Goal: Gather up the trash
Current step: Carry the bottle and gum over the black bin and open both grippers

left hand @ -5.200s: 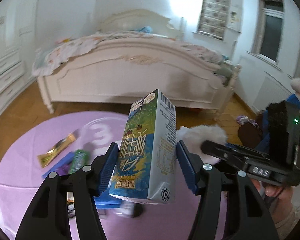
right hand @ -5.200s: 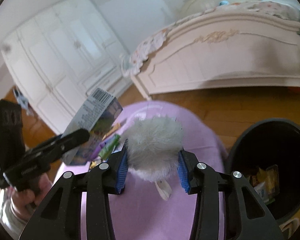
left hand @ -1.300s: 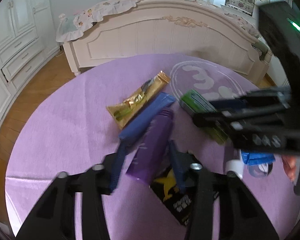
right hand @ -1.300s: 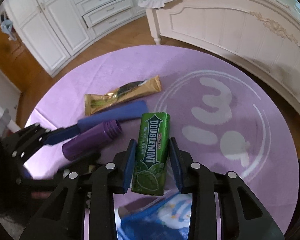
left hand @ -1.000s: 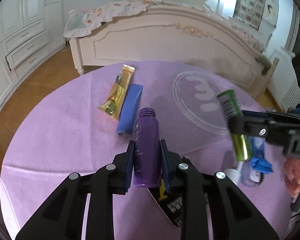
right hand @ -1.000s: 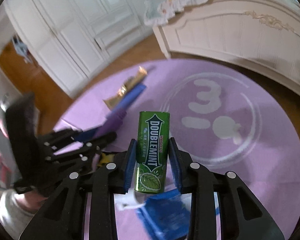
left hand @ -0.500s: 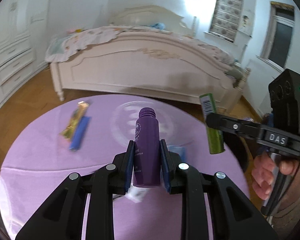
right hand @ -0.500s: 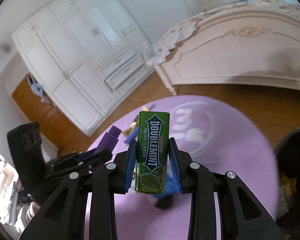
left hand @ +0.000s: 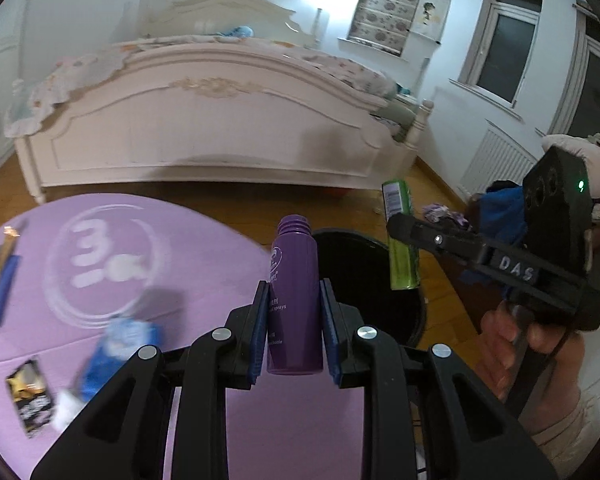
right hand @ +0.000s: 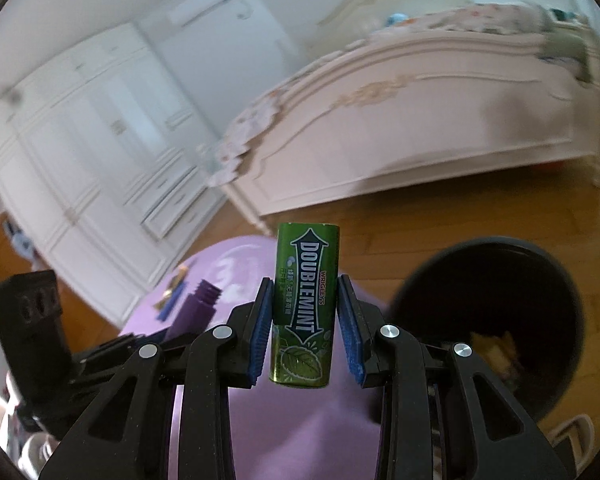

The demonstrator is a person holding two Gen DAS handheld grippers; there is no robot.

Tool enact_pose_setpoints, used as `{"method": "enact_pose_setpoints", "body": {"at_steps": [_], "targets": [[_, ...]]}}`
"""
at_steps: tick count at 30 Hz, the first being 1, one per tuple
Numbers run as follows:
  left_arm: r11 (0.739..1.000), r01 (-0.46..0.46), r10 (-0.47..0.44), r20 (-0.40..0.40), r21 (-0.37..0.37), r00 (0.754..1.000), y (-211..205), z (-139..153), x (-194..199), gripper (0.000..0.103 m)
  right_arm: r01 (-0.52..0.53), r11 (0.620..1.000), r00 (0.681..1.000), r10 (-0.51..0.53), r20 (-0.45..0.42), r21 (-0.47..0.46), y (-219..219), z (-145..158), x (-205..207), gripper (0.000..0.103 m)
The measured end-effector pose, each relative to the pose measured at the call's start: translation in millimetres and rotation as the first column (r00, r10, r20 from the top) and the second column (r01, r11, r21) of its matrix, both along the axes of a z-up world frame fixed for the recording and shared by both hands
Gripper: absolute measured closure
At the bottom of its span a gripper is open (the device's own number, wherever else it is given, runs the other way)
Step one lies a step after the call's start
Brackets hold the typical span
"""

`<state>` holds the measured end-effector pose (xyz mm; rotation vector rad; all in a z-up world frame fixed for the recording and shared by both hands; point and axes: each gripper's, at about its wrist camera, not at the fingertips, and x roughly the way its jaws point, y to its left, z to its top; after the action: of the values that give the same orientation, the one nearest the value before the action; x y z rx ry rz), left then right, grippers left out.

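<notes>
Two views are showing our grips. From the left wrist, our left tongs (left hand: pixel 294 330) are squeezing an upright purple bottle (left hand: pixel 295 300), with the black bin (left hand: pixel 384 300) just beyond them. From the right wrist, our right tongs (right hand: pixel 305 328) are clamping a green gum pack (right hand: pixel 305 308) upright, the bin (right hand: pixel 492 320) lying to their right over the purple tabletop (right hand: pixel 300 432).

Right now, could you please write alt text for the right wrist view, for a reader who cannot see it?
The right gripper holds a green Doublemint gum container upright, above a purple rug. A black trash bin with some trash inside stands at right on the wooden floor; a cream bed is behind.
</notes>
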<state>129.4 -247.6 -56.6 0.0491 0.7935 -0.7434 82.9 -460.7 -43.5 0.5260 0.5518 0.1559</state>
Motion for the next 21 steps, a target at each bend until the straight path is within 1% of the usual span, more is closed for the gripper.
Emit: {"method": "enact_pose_setpoints", "body": {"at_steps": [5, 10, 15, 21], "targets": [[0.999, 0.038, -0.038, -0.025, 0.000, 0.999, -30, -8, 1, 0.078, 0.076, 0.997, 0.997, -0.075, -0.036, 0.028, -36, -26, -8, 0.070], [0.997, 0.075, -0.074, -0.051, 0.016, 0.996, -63, -20, 1, 0.078, 0.126, 0.991, 0.990, -0.122, -0.069, 0.053, -57, -50, -12, 0.070], [0.994, 0.101, -0.099, -0.065, 0.035, 0.993, -84, -28, -1, 0.078, 0.156, 0.985, 0.984, -0.149, -0.095, 0.075, -76, -69, -16, 0.070], [0.990, 0.126, -0.122, -0.071, 0.059, 0.990, -102, -36, -5, 0.078, 0.176, 0.980, 0.979, -0.165, -0.115, 0.093, -89, -84, -22, 0.070]]}}
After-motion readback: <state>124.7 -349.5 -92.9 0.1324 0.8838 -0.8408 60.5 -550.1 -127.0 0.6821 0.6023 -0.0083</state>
